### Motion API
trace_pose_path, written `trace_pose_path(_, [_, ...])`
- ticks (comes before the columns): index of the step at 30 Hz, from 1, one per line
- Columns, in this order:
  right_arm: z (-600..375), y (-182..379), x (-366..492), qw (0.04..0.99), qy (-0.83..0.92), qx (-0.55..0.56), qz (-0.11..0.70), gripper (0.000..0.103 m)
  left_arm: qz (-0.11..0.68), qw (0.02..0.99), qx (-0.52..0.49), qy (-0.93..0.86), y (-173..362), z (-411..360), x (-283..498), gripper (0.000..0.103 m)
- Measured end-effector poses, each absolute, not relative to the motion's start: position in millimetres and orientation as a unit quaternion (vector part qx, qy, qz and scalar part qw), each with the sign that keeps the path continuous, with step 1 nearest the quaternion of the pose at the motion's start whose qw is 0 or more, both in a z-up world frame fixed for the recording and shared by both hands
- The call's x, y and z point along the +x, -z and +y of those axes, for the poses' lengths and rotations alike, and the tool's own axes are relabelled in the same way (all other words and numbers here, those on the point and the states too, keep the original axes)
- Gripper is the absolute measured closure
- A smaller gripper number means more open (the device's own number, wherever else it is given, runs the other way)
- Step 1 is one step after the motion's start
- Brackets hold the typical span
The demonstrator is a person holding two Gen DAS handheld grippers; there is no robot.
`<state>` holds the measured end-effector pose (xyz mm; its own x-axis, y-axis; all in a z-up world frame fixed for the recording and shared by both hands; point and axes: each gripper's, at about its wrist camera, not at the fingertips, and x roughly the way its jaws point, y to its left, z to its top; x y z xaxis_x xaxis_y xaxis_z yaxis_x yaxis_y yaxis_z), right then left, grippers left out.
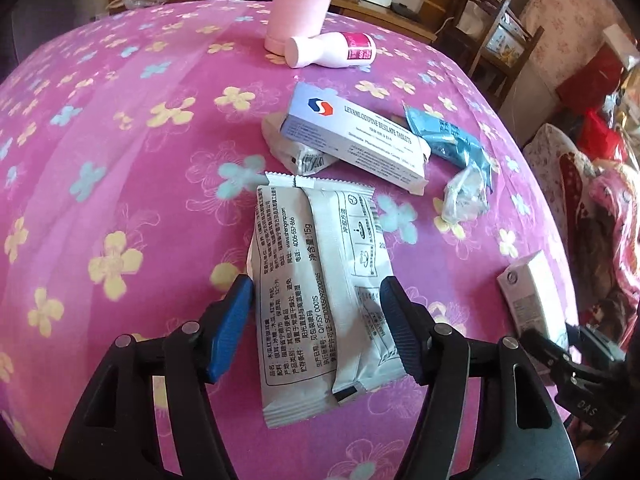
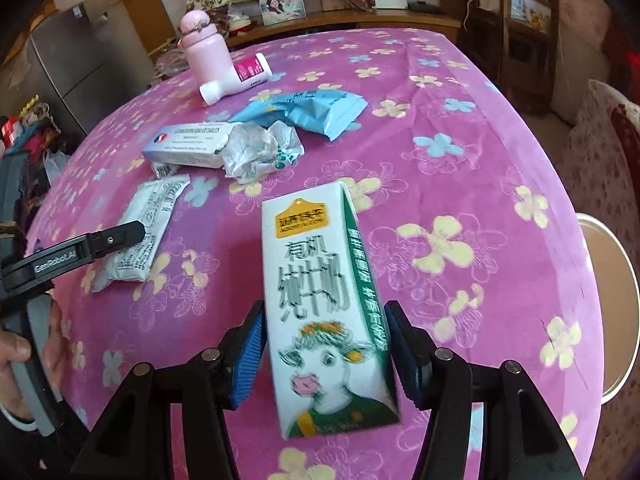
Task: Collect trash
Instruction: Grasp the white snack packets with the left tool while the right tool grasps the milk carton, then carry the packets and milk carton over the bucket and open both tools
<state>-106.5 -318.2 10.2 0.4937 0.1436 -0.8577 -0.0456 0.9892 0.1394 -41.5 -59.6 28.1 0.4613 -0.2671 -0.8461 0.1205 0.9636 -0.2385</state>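
A white snack packet (image 1: 324, 280) lies on the pink flowered tablecloth (image 1: 120, 140) between the open jaws of my left gripper (image 1: 318, 320); the fingers stand either side of it with small gaps. A white milk carton (image 2: 324, 320) with a cow picture lies between the open jaws of my right gripper (image 2: 326, 352). The carton also shows in the left wrist view (image 1: 532, 296), and the packet in the right wrist view (image 2: 140, 236). A tablet box (image 1: 352, 136), a blue wrapper (image 1: 444, 136) and a crumpled wrapper (image 1: 466, 196) lie beyond.
A pink flask (image 1: 300, 4) stands at the far side with a white bottle (image 1: 332, 52) lying beside it. A round white stool (image 2: 608, 312) stands off the table's right edge. Shelves and a chair are behind the table.
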Motion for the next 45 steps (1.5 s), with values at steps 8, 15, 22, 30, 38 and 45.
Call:
trace_pose_path(8, [-316.4, -11.3, -109.9, 0.875, -0.061, 0.042, 0.479, 0.05, 0.496, 0.855, -0.06, 0.137, -41.8, -63.5, -65.4, 0.074])
trace_pose_path(15, [-328.3, -38.1, -130.1, 0.892, -0.061, 0.046, 0.446, 0.05, 0.484, 0.854, -0.055, 0.184, -64.9, -85.0, -93.0, 0.075])
trace_pose_path(22, [-360.9, -56.4, -150.0, 0.902, -0.036, 0.067, 0.424, 0.05, 0.469, 0.847, -0.049, 0.246, -88.4, -126.9, -108.4, 0.075])
trace_pose_path(30, [-414.1, -59.5, -169.8, 0.903, 0.009, 0.092, 0.419, 0.05, 0.468, 0.837, -0.024, 0.284, -91.1, -193.5, -108.5, 0.075])
trace_pose_path(38, [-475.0, -54.4, -188.4, 0.899, 0.065, 0.122, 0.416, 0.05, 0.465, 0.822, 0.005, 0.33, -90.5, -266.5, -111.1, 0.075])
trace_pose_path(45, [-520.8, -48.3, -201.2, 0.891, 0.105, 0.144, 0.418, 0.05, 0.476, 0.797, 0.004, 0.371, -82.7, -316.8, -110.4, 0.075])
